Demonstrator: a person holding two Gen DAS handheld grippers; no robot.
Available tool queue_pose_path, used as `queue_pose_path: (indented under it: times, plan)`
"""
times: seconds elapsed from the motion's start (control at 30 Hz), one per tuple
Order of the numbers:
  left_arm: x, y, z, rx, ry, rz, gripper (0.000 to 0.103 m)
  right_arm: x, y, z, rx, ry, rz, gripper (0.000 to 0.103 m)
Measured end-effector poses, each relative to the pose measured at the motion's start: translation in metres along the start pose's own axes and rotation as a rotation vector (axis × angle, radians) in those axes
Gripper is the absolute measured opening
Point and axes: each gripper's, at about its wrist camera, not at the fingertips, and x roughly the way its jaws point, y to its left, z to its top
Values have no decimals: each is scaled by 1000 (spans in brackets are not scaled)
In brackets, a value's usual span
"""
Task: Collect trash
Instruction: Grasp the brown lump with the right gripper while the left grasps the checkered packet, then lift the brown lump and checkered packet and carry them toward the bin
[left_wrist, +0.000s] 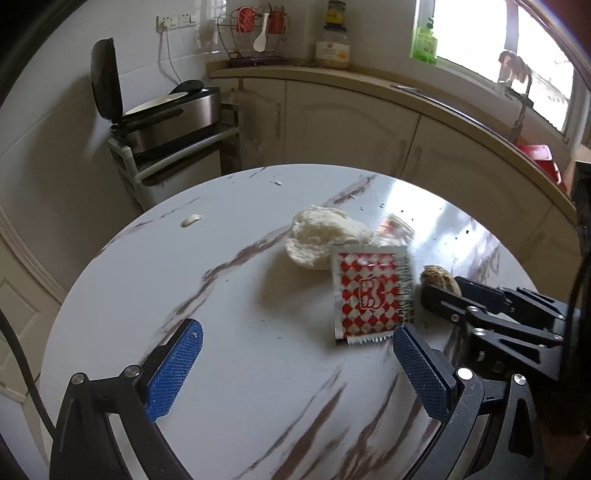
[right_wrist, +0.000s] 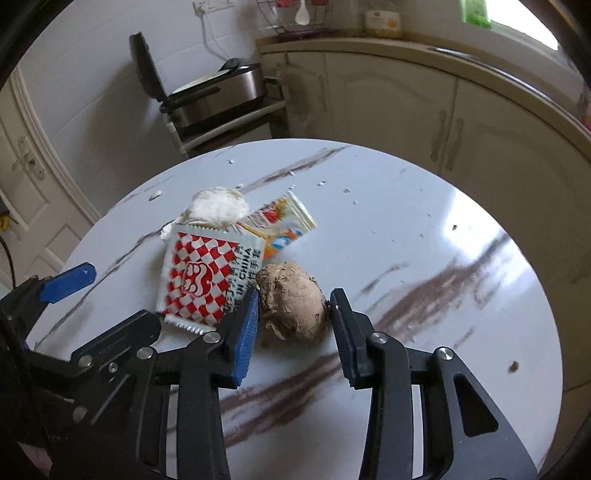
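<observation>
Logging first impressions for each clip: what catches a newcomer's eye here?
The right tongs closed around a brown lumpy root on the round marble table. Just left of it lies a red-and-white checkered packet, with a crumpled white wad behind. The left tongs hover open before the packet.

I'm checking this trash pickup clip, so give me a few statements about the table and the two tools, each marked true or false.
1. The right tool has its fingers on either side of the brown lump. True.
2. The left tool is clamped on the red-and-white checkered packet. False: its fingers stand wide apart, with the packet lying beyond them on the table.
3. The white crumpled wad lies partly on the far edge of the checkered packet. True.
4. The orange-and-white wrapper is held in the air. False: it lies on the table.
</observation>
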Motion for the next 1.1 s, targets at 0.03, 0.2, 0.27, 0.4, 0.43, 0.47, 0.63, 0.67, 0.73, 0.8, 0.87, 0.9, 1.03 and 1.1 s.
queue_pose_path:
  times: [0.03,0.2,0.27,0.4,0.43,0.47,0.63,0.67,0.73,0.8,0.87,0.9,1.03,1.1]
  plan:
    - [1,-3,0,4,2,-5,101,-3,-4,-2,15,-3,1,36]
    - [12,-18,2,32,3,-6,102,-19,-28,-6,74,-27,3,36]
    - [20,-26,3,45,9,6,101,-24,-36,-8,94,-33,0,36]
    - [42,-38,12,55,35,21,101,-30,-44,-12,109,-38,-3,36]
    - [48,-41,14,50,43,23,101,-30,-45,-13,113,-40,-1,36]
    - [54,-41,16,42,52,22,95,-31,-47,-14,117,-41,1,36]
    - [61,-41,22,22,27,3,60,-30,-48,-17,128,-40,11,36]
    - [60,-40,22,15,24,-14,53,-29,-47,-18,127,-39,13,36]
    - [60,-34,22,-5,28,-59,43,-28,-46,-18,128,-38,18,36]
    - [60,-30,20,-4,32,-82,39,-27,-46,-19,132,-37,24,36]
    - [60,-26,19,-3,34,-92,36,-28,-44,-19,132,-37,28,36]
    - [60,-23,17,-5,35,-99,36,-28,-44,-20,130,-37,30,36]
    - [58,-15,11,-17,42,-127,31,-31,-40,-21,131,-41,32,36]
    - [51,-13,5,-17,39,-137,29,-34,-40,-23,132,-43,33,36]
